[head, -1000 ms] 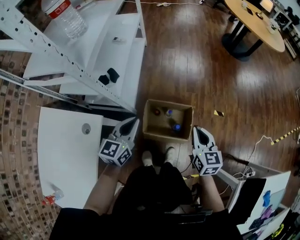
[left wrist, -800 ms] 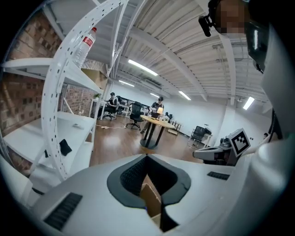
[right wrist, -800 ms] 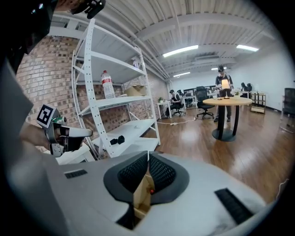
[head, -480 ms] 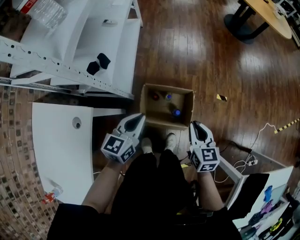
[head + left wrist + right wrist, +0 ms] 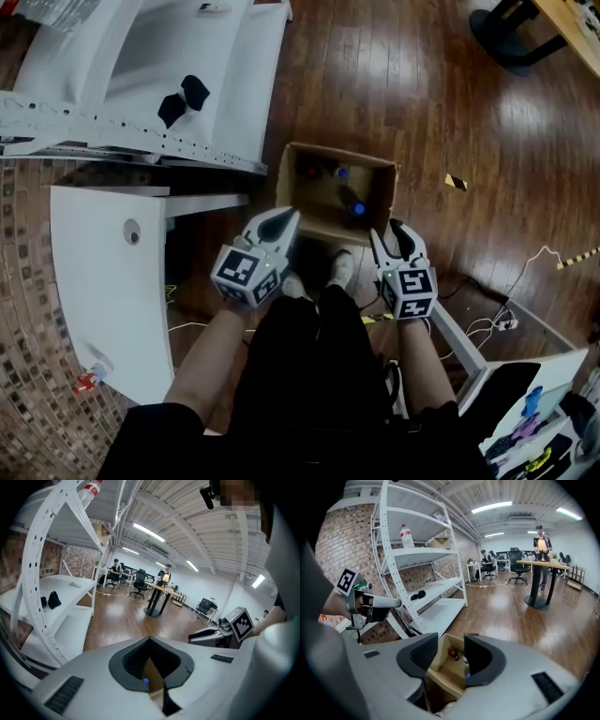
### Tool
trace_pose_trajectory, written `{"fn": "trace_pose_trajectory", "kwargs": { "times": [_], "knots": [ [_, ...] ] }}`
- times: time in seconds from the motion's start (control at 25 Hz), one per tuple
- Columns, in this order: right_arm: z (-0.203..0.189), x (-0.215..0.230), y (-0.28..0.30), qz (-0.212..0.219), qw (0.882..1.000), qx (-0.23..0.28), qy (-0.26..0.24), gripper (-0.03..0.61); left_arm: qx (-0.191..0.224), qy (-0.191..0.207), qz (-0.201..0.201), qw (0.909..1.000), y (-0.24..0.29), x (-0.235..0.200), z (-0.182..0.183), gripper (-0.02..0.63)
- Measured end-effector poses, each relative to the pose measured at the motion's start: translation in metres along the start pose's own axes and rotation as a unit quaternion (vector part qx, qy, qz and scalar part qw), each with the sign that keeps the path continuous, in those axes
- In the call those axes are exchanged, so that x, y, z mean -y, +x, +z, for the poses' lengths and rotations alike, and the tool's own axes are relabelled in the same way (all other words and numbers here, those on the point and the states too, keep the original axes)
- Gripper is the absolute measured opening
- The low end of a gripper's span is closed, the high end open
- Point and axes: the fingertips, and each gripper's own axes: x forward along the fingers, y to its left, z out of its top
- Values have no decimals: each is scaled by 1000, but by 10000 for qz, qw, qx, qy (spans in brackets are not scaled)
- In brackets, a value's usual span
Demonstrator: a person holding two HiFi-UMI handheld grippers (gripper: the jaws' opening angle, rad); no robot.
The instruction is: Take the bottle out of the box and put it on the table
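Bottle: we see a blue-capped bottle inside the cardboard box on the floor, by the box's right wall. It seems tilted, with the cap toward us.
Right gripper: the nearer one, just short of the box's near right corner. Its jaws are apart and have just been opening, with nothing between them.
Left gripper: jaws together, at the near left corner.
Bench: left, well apart.
Writing: we can read none.

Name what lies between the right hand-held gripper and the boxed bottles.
Only the box's near wall, shown in the right gripper view; the hand-held gripper, jaws just opening, holds nothing.
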Motion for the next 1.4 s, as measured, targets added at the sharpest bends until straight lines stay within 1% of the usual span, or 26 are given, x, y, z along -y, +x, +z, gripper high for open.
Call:
{"fn": "trace_pose_trajectory", "kwargs": {
  "times": [0.08, 0.16, 0.24, 0.32, 0.36, 0.44, 0.56, 0.68, 0.84, 0.92, 1.0, 1.16, 1.24, 1.36, 1.4],
  "knots": [
    [-11, 4, 13, -27, 10000, -51, -14, 182, -62, -12, -74, 10000, 10, -3, -14, 2],
    [-31, 12, 31, -60, 9998, -144, -82, 202, -46, -76, -157, 9998, 22, -9, -29, 3],
    [-61, 21, 52, -107, 9994, -279, -154, 209, -48, -76, -205, 9997, 35, -17, -51, 2],
    [-93, 31, 76, -147, 9988, -385, -254, 209, -23, 40, -243, 9997, 48, -30, -76, 3],
    [-108, 35, 89, -162, 9985, -415, -314, 220, 12, 86, -263, 9996, 55, -37, -90, 2],
    [-134, 45, 114, -163, 9983, -400, -394, 222, 97, 145, -294, 9994, 70, -52, -123, 2],
    [-164, 63, 157, -123, 9986, -218, -475, 222, 331, 247, -383, 9984, 100, -74, -172, 3],
    [-182, 79, 199, -56, 9978, 80, -663, 222, 672, 456, -535, 9953, 134, -94, -214, 2],
    [-191, 89, 247, -95, 9916, 514, -1181, 225, 1076, 803, -646, 9888, 162, -116, -253, 2],
    [-199, 89, 265, -109, 9886, 542, -1399, 225, 1217, 873, -675, 9864, 170, -124, -266, 2],
    [-216, 87, 276, -32, 9880, 328, -1507, 262, 1246, 827, -651, 9866, 171, -129, -280, 3],
    [-255, 91, 290, 182, 9906, -417, -1288, 262, 1152, 680, -592, 9892, 169, -137, -292, 3],
    [-279, 95, 295, 247, 9898, -779, -1166, 262, 1111, 688, -614, 9895, 165, -135, -296, 2],
    [-308, 102, 309, 310, 9881, -1195, -913, 270, 1064, 751, -585, 9898, 165, -137, -304, 2],
    [-319, 103, 314, 332, 9862, -1375, -863, 307, 1017, 740, -572, 9904, 167, -139, -308, 2]
  ]
}}
